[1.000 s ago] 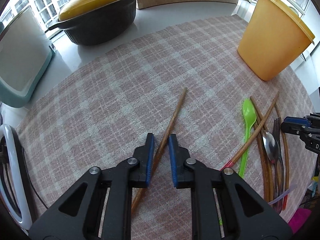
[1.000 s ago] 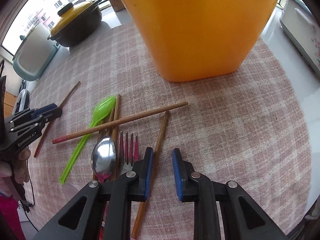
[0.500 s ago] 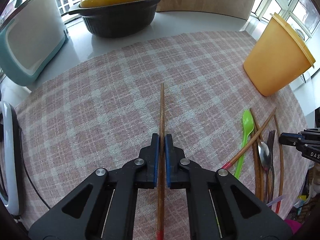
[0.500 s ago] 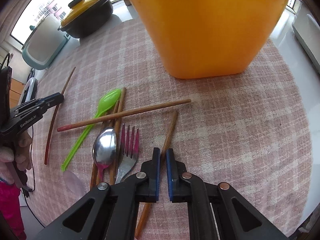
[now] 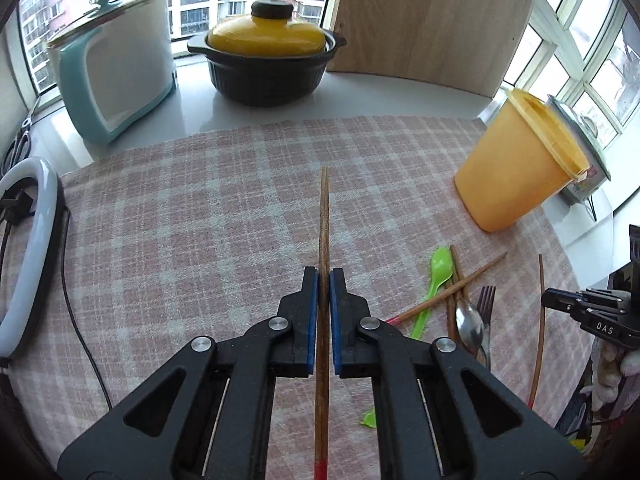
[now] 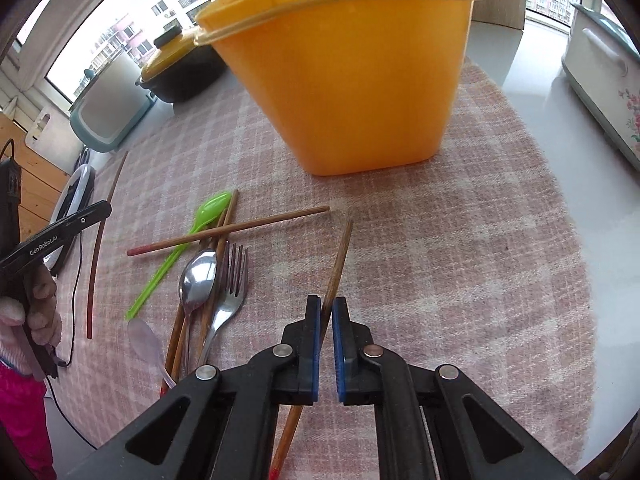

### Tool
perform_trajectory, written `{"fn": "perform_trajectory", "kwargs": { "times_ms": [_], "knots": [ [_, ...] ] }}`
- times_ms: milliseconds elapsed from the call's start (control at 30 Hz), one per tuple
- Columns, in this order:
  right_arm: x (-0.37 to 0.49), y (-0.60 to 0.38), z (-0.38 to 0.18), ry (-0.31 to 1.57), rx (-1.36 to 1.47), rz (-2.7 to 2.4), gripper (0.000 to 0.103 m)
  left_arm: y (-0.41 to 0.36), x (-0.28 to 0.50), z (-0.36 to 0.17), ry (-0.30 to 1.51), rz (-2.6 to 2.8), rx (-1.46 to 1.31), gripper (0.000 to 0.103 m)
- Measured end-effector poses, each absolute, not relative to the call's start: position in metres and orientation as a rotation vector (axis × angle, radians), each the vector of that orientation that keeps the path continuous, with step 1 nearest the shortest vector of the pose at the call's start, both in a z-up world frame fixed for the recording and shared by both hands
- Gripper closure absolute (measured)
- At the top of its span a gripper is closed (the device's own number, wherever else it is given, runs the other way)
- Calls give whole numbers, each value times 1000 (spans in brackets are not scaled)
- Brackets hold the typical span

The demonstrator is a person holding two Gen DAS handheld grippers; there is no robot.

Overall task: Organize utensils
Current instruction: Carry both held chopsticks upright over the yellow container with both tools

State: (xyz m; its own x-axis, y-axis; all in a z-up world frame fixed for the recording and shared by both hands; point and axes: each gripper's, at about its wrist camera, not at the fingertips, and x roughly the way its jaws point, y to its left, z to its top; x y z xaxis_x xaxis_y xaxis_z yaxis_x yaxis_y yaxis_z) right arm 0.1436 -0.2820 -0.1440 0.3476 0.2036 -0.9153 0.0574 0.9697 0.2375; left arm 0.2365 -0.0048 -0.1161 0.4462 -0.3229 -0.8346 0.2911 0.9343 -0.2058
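On the checked cloth (image 5: 200,216), in front of the orange tub (image 6: 344,80), a chopstick (image 5: 323,240) was clamped between the pads of the left gripper (image 5: 324,276), its tip pointing away. A second chopstick (image 6: 340,256) was pinched by the right gripper (image 6: 326,304), nearer the tub. Beside the tub's base a green spoon (image 6: 208,210), a metal spoon (image 6: 198,276), a fork (image 6: 232,280) and more chopsticks (image 6: 228,230) were left heaped together.

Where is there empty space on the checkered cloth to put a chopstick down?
The cloth is bare between the white ring light, black pot and orange bin. It is crowded beside the bin, where the green spoon, fork and chopsticks pile up.
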Motion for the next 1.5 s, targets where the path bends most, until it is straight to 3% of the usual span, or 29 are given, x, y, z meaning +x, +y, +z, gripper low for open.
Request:
{"fn": "perform_trajectory", "kwargs": {
  "times_ms": [633, 1500],
  "knots": [
    [120, -294, -79, 986, 82, 202, 101, -58, 139, -26, 706, -226, -49, 99],
    [103, -329, -13, 755, 38, 215, 102, -119, 150, -4, 654, -282, -15, 99]
  ]
}}
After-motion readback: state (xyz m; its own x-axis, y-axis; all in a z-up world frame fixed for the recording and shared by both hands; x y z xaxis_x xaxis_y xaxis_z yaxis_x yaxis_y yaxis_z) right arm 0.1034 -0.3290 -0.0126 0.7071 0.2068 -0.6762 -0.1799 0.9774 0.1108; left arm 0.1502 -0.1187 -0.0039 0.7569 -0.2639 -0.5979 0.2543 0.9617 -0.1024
